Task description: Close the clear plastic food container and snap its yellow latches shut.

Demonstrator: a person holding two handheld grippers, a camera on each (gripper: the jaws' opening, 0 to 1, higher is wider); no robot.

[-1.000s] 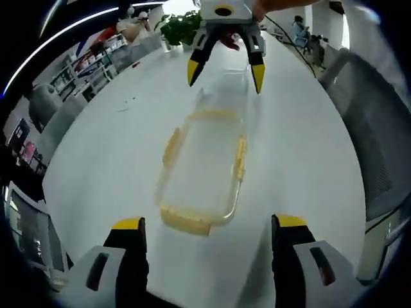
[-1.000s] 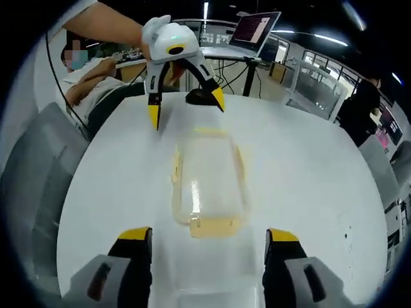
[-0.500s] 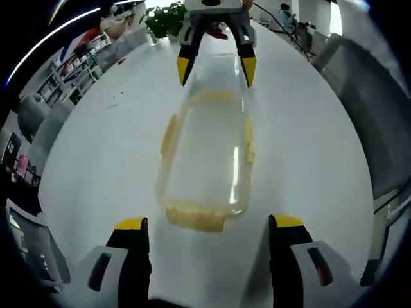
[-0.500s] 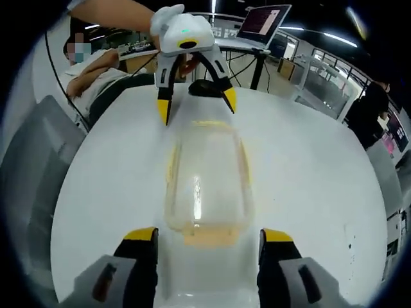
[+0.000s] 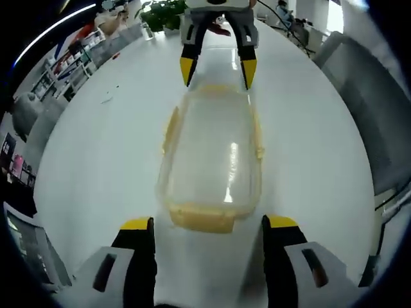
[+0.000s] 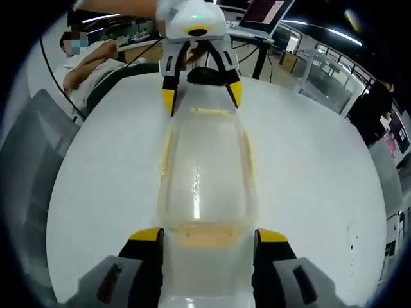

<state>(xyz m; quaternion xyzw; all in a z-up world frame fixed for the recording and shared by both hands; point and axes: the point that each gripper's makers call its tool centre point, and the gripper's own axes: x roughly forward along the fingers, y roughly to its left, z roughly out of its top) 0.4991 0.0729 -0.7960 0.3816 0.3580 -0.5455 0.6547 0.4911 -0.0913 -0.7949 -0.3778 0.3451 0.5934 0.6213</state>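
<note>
office clutter rings a round white worktop (image 5: 96, 160), with shelving far off beyond the container's left side in the left gripper view and a laptop (image 6: 266, 11) on a stand beyond its far end in the right gripper view.

the clear container (image 5: 212, 160) lies lengthwise in the middle of the worktop, lid resting on it, yellow latches (image 5: 201, 218) at both short ends and along both long sides.

the left gripper (image 5: 207, 231) sits at one short end, jaws spread wide, the end latch just ahead of and between the tips. the right gripper (image 6: 207, 240) faces it from the opposite end, jaws likewise spread, its end latch (image 6: 207, 236) between the tips.

over the last second both grippers have closed in along the container: each end latch now sits nearer its own jaws, and the opposite gripper's tips have moved from clear of the far end to flanking it. that reads as the lid being seated and the approach nearly finished; pressing the end latches down looks like the step at hand. whether any latch is already snapped i cannot tell.
</note>
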